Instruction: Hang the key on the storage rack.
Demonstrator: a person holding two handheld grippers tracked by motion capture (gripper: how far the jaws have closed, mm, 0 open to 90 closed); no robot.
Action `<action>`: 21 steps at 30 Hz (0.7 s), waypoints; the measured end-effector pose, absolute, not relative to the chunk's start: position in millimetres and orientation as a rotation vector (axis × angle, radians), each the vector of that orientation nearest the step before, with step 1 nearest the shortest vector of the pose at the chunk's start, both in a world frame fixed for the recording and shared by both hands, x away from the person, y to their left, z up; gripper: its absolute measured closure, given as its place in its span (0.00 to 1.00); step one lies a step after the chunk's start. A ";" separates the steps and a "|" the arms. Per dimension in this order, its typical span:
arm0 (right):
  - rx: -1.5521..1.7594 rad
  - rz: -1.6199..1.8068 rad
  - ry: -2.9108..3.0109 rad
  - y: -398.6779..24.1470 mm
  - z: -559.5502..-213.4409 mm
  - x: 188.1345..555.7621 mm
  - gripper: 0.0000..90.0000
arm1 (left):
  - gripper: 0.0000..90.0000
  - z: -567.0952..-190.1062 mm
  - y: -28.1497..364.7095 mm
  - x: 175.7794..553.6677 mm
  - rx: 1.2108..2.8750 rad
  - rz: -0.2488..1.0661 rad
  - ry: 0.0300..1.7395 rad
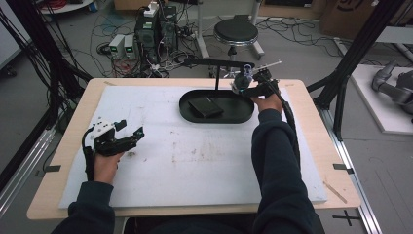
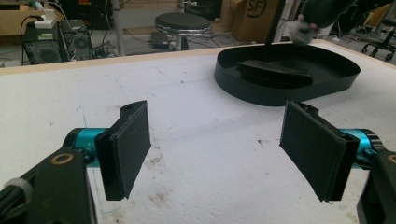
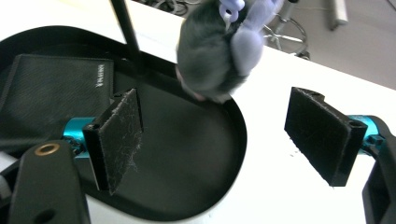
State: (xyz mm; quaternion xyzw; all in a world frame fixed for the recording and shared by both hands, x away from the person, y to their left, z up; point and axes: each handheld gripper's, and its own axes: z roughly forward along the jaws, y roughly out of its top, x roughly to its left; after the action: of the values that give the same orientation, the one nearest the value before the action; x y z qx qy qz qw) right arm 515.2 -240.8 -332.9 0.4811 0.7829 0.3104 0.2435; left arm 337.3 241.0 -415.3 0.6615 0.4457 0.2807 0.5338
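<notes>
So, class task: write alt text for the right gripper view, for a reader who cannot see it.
A grey plush toy with lilac parts hangs above the rim of a black oval tray, beyond the open right gripper. A flat black case lies in the tray, beside a thin black post.

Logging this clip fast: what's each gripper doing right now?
Left gripper: open, holding nothing.
Right gripper: open, grey plush toy hanging free ahead of it.

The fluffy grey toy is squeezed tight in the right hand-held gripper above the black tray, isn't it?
Not squeezed. In the right gripper view, the right hand-held gripper has its jaws wide apart, pads clear of the fluffy grey toy, which does sit above the black tray.
</notes>
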 end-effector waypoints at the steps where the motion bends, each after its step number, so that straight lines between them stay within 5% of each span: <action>1: 1.297 0.844 2.144 -244.3 -329.9 512.4 0.22 | 0.27 -415.4 241.0 337.4 1.576 0.669 1.062; 9: 1.251 0.895 2.201 -276.6 -311.4 481.3 0.22 | 0.25 -404.8 239.1 338.8 1.545 0.676 1.042; 21: 1.165 1.074 2.132 -319.9 -350.2 399.2 0.24 | 0.24 -405.6 242.0 341.1 1.526 0.664 1.056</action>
State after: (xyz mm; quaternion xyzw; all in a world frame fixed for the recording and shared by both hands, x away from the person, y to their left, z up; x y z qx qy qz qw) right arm 399.2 -319.9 -350.2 0.4257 0.7790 0.3926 0.2404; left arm 341.1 242.0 -405.6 0.6453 0.4465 0.2809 0.5526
